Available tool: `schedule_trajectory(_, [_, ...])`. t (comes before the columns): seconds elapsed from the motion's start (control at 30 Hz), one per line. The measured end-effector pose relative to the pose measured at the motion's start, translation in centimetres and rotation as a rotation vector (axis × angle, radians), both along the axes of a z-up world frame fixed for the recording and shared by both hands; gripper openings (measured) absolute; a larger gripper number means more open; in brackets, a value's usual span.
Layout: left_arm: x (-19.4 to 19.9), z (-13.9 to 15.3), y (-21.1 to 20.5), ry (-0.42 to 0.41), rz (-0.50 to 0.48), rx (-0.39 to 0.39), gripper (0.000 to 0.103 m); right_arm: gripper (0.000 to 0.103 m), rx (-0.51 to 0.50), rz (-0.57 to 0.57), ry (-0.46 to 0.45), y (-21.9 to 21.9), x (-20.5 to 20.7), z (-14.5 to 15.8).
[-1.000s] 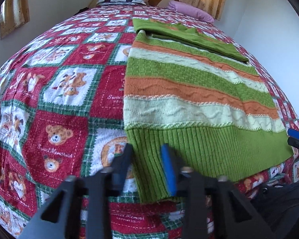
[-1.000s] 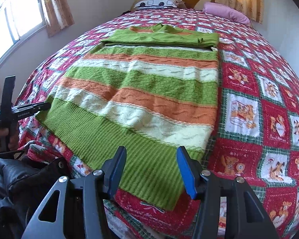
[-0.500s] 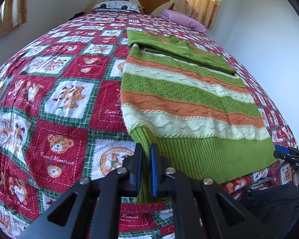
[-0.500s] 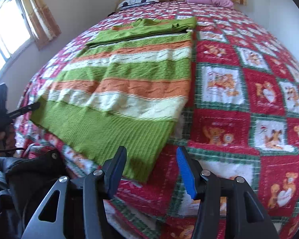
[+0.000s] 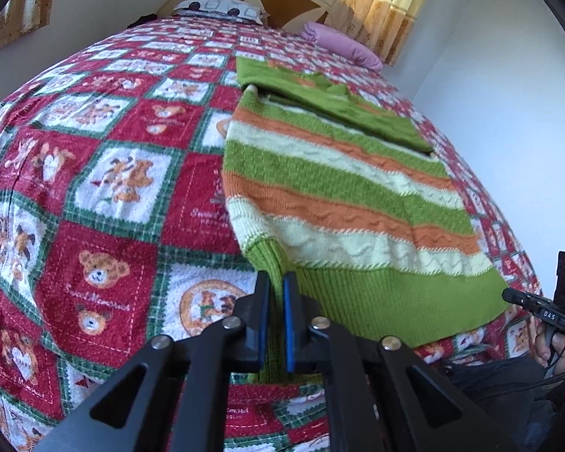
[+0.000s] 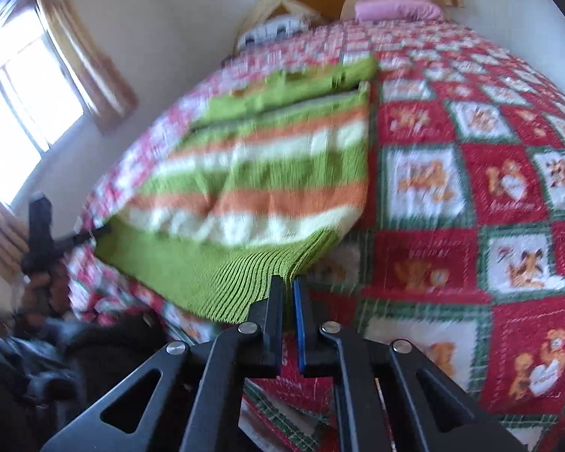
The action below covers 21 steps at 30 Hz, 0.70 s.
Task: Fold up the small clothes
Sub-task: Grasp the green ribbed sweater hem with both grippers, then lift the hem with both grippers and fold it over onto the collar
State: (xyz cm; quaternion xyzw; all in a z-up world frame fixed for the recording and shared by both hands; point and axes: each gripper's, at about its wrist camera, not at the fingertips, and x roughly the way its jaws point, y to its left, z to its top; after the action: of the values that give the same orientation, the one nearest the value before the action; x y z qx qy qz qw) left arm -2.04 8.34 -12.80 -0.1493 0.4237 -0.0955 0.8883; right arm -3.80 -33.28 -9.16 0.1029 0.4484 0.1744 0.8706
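Both hand-held grippers pinch the ribbed-knit striped sweater (image 5: 342, 203) hem.

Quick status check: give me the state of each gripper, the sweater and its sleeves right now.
left gripper: shut on the sweater's hem corner.
right gripper: jaws just closed, shut on the other hem corner.
sweater: spread on the bedspread, hem corners lifted.
sleeves: folded across the chest.
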Motion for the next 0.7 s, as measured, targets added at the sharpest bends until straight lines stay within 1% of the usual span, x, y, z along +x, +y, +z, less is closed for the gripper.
schedule_trajectory(0.1, [-0.4, 1.2, 0.5, -0.037, -0.003, -0.053, 0.007, 0.004, 0.027, -0.009, -0.036, -0.1, -0.2, 0.7])
schedule_trajectory(0.2, [-0.5, 1.6, 0.2, -0.052, -0.015, -0.057, 0.007, 0.004, 0.049, -0.008, -0.064, 0.1, -0.2, 1.4])
schedule_trajectory(0.3, [-0.3, 2.3, 0.2, -0.062, -0.026, -0.077, 0.007, 0.004, 0.077, -0.014, -0.104, -0.2, 0.1, 3.0])
schedule_trajectory(0.47, [0.6, 4.6, 0.6, -0.115, -0.033, -0.089, 0.007, 0.004, 0.082, -0.054, -0.169, -0.9, 1.8, 5.5])
schedule_trajectory(0.7, [3.4, 8.0, 1.4, -0.199, 0.002, -0.110, 0.006, 0.004, 0.073, -0.083, -0.245, -1.0, 5.3, 8.9])
